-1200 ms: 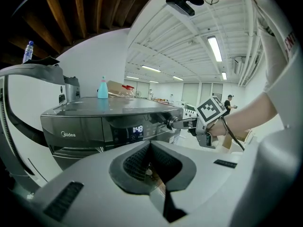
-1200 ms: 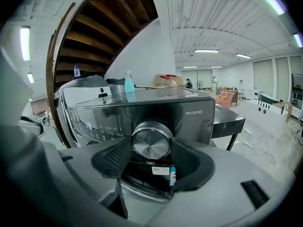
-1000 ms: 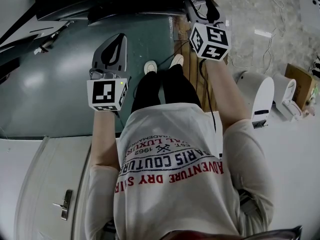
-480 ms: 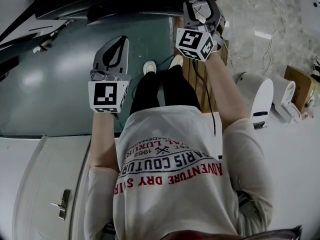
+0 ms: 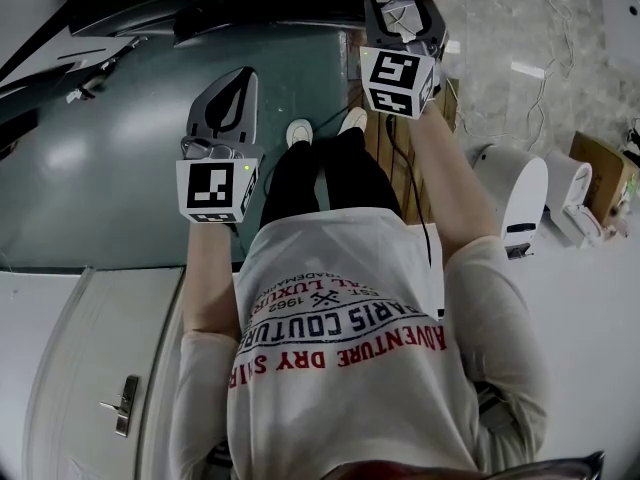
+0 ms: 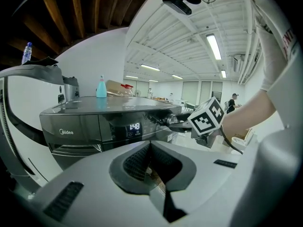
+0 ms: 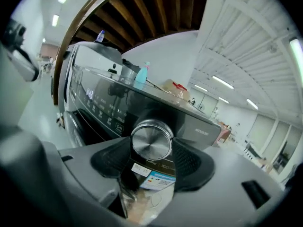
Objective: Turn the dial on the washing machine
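Right gripper view: the right gripper [image 7: 152, 151] is clamped on the dial [image 7: 151, 138], its dark ribbed pads [image 7: 187, 162] pressing the knob's rim from both sides. The dial is a round knob with a flat brushed-metal face and a bright polished ring. It sits on the glossy dark control panel at the front of the washing machine [image 7: 99, 103], just above a white and blue paper sticker [image 7: 158, 179].

In the left gripper view, the left gripper [image 6: 149, 162] is closed on nothing. Its ribbed pads meet at the tips in a teardrop outline set in smooth grey plastic, and it is held well away from the machine's front. Past it a lit display [image 6: 134, 126] glows on the panel, and a pale blue bottle [image 6: 101, 87] stands upright on the machine's flat grey top.

Since a second ago, the head view shows the right gripper's marker cube [image 5: 398, 80] rolled about its axis and shifted a little to the left, with a different face now turned up. The left gripper has hardly moved.
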`<state>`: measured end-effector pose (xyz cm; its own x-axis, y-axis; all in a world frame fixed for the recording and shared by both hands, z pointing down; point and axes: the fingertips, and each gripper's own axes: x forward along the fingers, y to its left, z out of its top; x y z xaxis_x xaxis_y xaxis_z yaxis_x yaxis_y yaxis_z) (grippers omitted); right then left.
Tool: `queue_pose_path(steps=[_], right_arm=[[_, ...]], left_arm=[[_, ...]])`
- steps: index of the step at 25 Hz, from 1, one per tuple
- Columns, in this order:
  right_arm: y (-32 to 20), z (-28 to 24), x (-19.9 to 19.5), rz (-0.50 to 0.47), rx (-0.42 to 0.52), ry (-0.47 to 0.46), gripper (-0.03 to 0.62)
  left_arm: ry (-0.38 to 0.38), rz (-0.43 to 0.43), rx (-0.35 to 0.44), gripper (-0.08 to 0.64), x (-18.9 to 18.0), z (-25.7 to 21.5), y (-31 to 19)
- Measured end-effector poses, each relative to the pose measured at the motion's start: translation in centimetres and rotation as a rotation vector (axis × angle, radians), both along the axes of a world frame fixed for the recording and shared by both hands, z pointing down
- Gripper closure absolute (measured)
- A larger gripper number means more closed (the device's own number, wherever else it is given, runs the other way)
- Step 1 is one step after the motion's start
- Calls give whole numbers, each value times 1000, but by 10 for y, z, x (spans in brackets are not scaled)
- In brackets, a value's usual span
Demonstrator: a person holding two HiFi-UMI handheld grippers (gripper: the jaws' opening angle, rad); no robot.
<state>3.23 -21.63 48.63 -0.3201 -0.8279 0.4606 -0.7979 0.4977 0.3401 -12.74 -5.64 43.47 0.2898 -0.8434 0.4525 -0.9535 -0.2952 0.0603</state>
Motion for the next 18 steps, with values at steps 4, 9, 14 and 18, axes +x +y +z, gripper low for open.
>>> queue_pose_path(steps=[4, 9, 14, 18], right_arm=[[-3, 2, 7, 69, -143, -236, 305], [-3, 2, 8, 66, -170, -278, 305], [1, -11, 0, -4, -61, -187, 304], [5, -15, -4, -80, 82, 2, 290]], left_arm=[[-4, -1, 0, 545, 1, -1, 0], [-10, -3, -1, 545, 1, -1, 1], [-12, -4, -8, 545, 1, 1, 3], [-14, -4, -9, 545, 1, 1, 3]])
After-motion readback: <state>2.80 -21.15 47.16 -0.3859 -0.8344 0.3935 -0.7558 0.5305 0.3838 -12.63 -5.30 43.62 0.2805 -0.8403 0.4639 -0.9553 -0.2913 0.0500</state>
